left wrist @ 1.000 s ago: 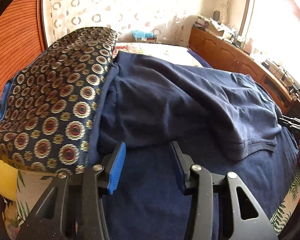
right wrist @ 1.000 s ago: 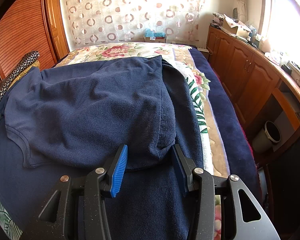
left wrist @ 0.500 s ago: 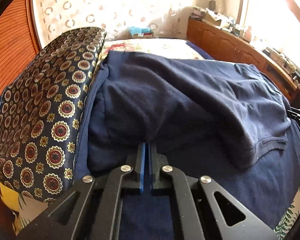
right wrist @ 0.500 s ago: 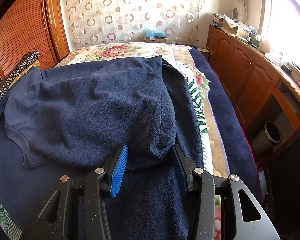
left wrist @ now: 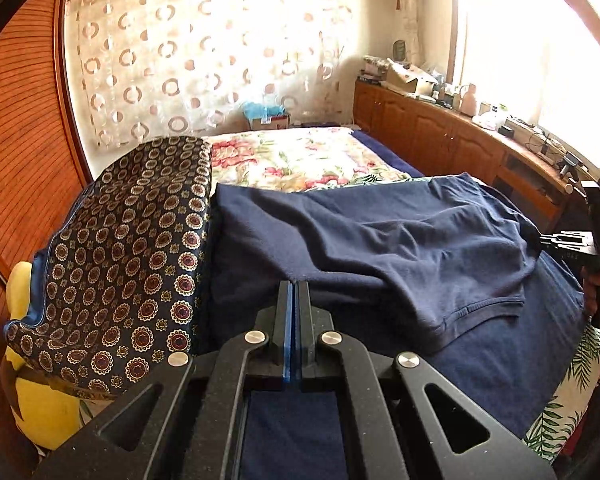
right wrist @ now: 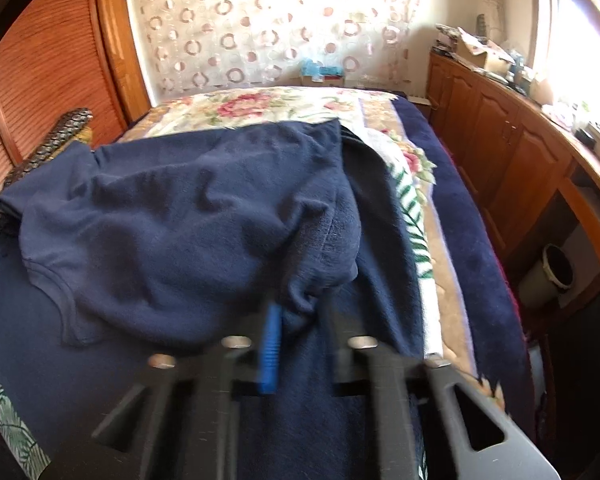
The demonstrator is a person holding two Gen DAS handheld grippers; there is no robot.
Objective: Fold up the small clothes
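Bed (left wrist: 308, 156), rumpled navy garment (left wrist: 380, 232), hem visible

The patterned cushion (left wrist: 128, 256) crowds the bed's left edge; the floral bedspread (left wrist: 300, 156) beyond lies open.

Home bedroom: bed (left wrist: 300, 156), curtains (left wrist: 204, 52).
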